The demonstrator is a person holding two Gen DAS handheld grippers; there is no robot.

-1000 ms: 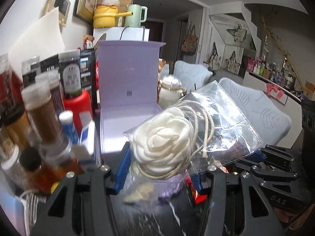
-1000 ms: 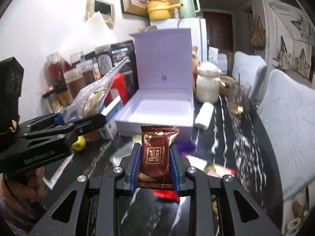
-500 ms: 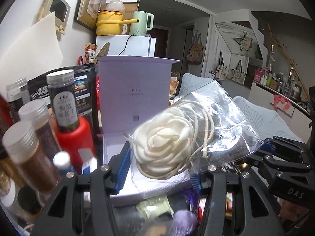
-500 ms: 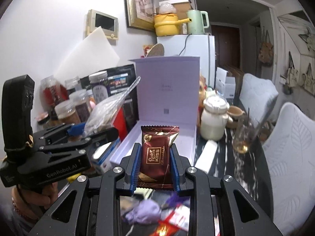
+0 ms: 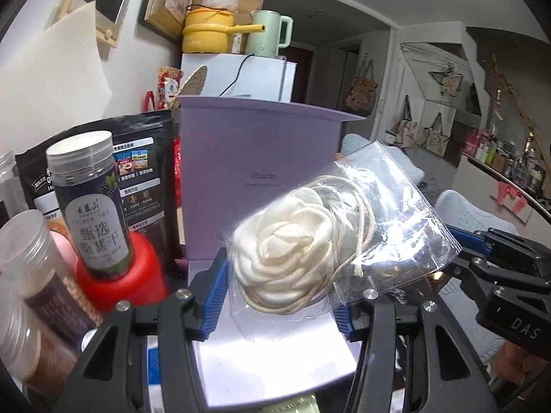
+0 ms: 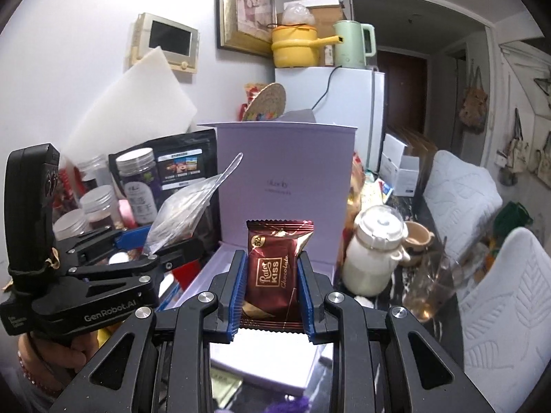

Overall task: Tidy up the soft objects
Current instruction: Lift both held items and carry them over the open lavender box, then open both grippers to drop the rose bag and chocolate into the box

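The left gripper [image 5: 279,292] is clamped on a clear plastic bag [image 5: 385,241] holding a cream fabric flower [image 5: 286,251] and a coil of cord, and the right gripper [image 6: 272,296] is closed on a dark red chocolate packet [image 6: 275,268] standing upright between its blue pads; both loads hang over the near part of the open lilac box [image 5: 261,158], whose lid stands upright behind the tray; the likeliest trouble is crowding, since the two grippers sit just beside each other over one tray, and the left one shows in the right wrist view close against the box's left edge, so a release made by both at once could knock tool against tool or drop one thing on the other; the bag is slippery and much of it sticks out loose to the right of the jaws, so it may catch on the right gripper or drape over the box wall instead of settling inside; on the left, a tall jar [image 5: 89,203] perched on a red container [image 5: 120,275] stands near the left gripper, and a sideways sweep could topple it; pushing too far forward could tip the lid.
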